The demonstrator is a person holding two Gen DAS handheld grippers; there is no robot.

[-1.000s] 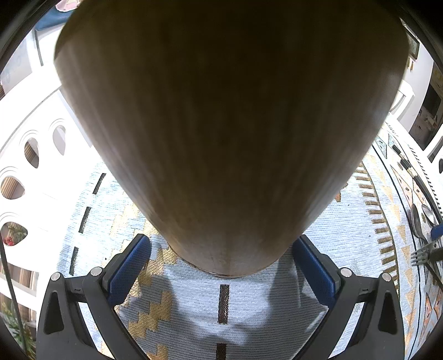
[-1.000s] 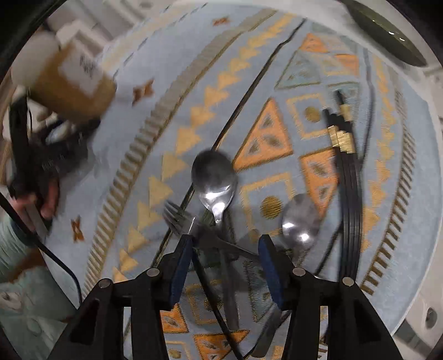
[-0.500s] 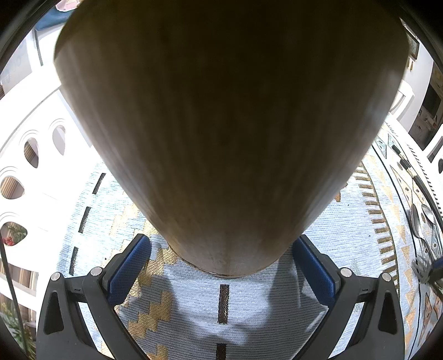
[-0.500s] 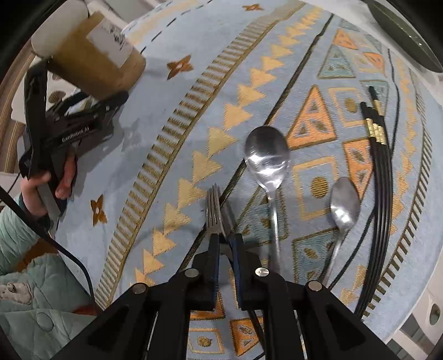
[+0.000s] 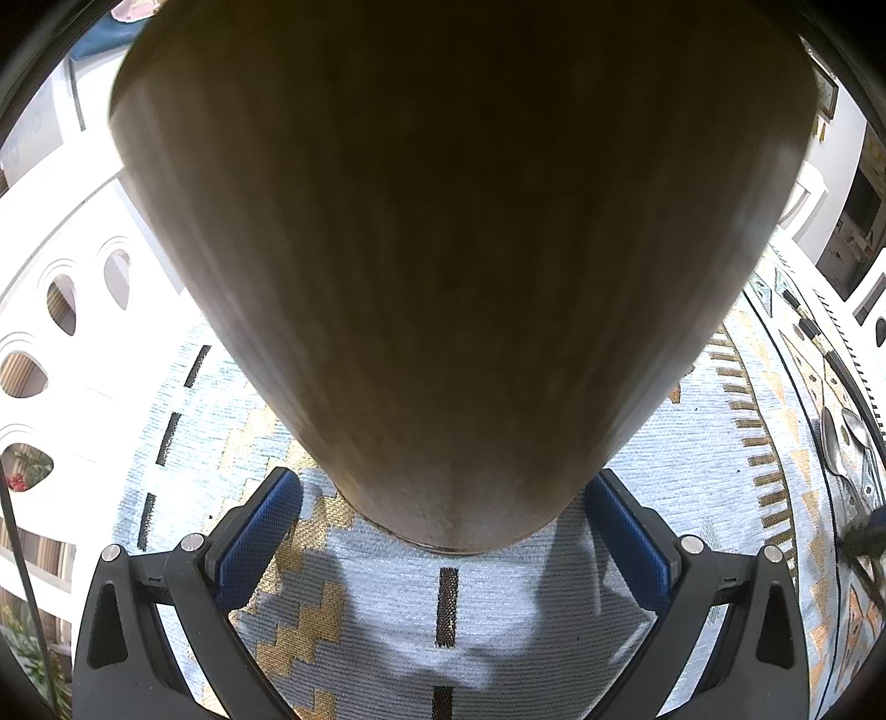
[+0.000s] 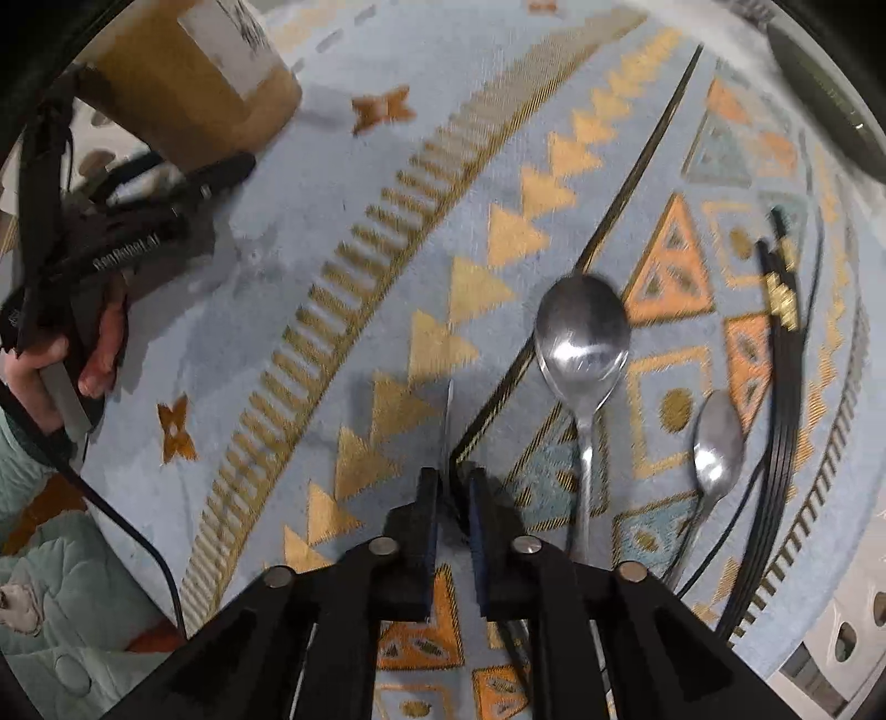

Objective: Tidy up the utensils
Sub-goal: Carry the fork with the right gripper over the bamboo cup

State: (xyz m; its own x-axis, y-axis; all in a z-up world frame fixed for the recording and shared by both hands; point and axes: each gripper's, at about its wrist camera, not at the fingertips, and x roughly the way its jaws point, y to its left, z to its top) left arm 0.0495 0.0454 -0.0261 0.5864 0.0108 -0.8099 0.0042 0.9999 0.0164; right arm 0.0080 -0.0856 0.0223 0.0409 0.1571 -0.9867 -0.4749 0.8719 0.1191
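matt brown wooden holder (image 5: 443, 277) | glossy steel spoons (image 6: 581, 332) | woven pale-blue patterned cloth (image 6: 332, 221) | glossy black chopsticks (image 6: 783, 399) | textured blue claw pads (image 5: 626, 537)

spoons (image 6: 582, 338) left of chopsticks (image 6: 782, 354)

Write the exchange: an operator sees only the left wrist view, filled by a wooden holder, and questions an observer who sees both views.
Operator: What is the right claw doing?
Observer: It is shut on a fork, seen edge-on.
Operator: Is anything on the far side of the wooden holder?
Observer: Yes, a white label.
Operator: What carries the left claw?
Observer: A hand gripping its handle.
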